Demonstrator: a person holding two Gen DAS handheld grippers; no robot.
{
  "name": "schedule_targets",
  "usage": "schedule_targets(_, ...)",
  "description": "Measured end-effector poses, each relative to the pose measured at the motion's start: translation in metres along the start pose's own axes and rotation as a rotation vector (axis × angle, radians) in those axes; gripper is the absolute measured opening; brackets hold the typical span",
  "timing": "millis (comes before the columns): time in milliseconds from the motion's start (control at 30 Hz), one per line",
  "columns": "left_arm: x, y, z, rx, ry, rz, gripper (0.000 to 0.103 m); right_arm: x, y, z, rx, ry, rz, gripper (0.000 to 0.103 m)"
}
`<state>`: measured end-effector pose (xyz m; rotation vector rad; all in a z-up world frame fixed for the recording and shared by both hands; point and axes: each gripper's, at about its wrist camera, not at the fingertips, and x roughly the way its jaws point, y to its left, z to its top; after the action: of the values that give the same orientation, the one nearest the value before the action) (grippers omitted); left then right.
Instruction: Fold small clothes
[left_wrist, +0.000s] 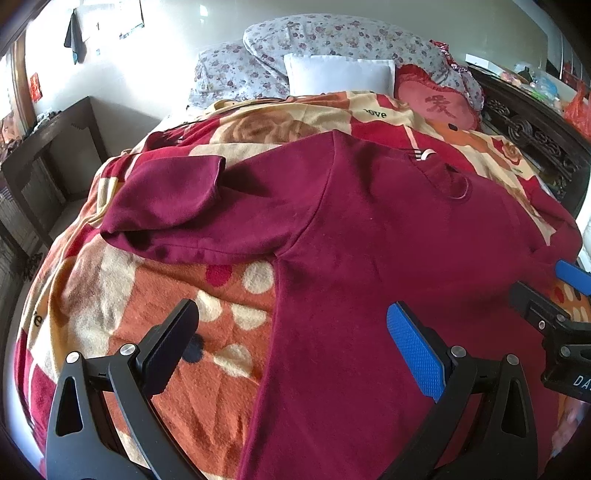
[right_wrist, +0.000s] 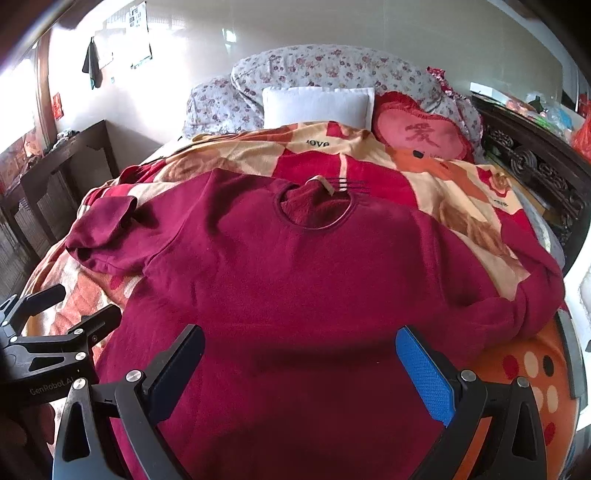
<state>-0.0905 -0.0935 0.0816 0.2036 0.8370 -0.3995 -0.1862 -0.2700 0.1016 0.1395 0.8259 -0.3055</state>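
Note:
A dark red long-sleeved top lies spread flat on the bed, neck hole away from me; it also shows in the right wrist view. Its left sleeve is bent back on itself; the right sleeve drapes toward the bed's right edge. My left gripper is open and empty, hovering over the top's lower left side edge. My right gripper is open and empty over the lower middle of the top. Each gripper shows at the other view's edge.
The top lies on a red, orange and cream blanket. Floral pillows, a white pillow and a red heart cushion sit at the head. A dark wooden table stands left, a carved wooden frame right.

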Motion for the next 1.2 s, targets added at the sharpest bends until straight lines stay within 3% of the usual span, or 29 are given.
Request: schedule_targets(1200,0.025,0.033,0.002,-0.051,0.036,0.036,0.102,0.039,0.026,0.007,0.0,0.053,0.033,0.103)
